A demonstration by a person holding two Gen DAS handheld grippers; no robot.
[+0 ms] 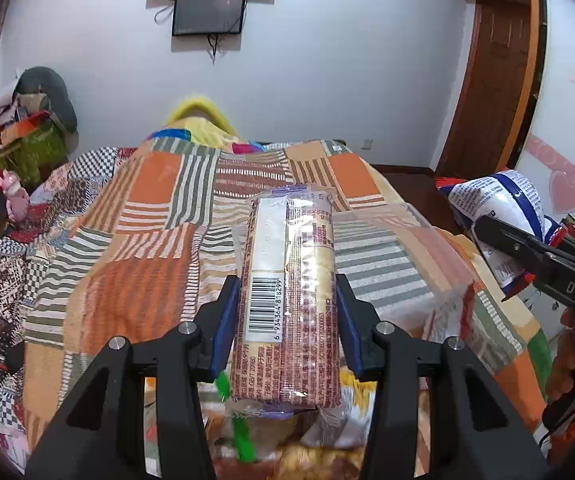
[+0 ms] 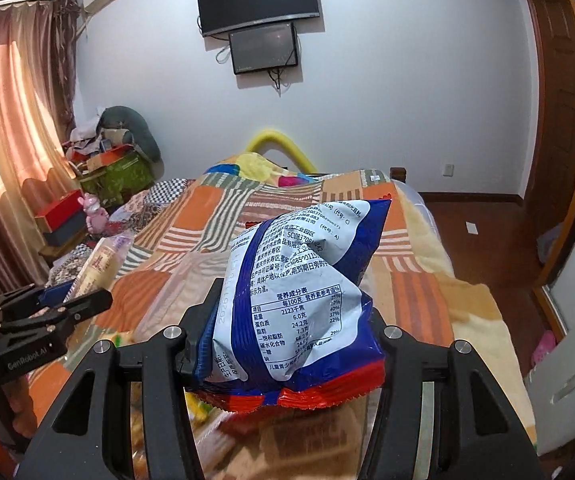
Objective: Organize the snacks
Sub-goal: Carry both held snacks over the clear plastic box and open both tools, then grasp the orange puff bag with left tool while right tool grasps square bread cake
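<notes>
Above patchwork bed (image 1: 159,208): left gripper (image 1: 287,316) clamped on cracker sleeve (image 1: 287,296), right gripper (image 2: 287,340) clamped on crisp bag (image 2: 299,292), likely lifted for sorting.

Long clear-wrapped biscuit pack (image 1: 287,300) barcode up, puffy blue-and-white chip bag (image 2: 295,300), both held above bed

Barcode 6934364818299 on biscuit pack (image 1: 287,300); "GenRobot.AI" on left gripper (image 2: 69,300).
</notes>
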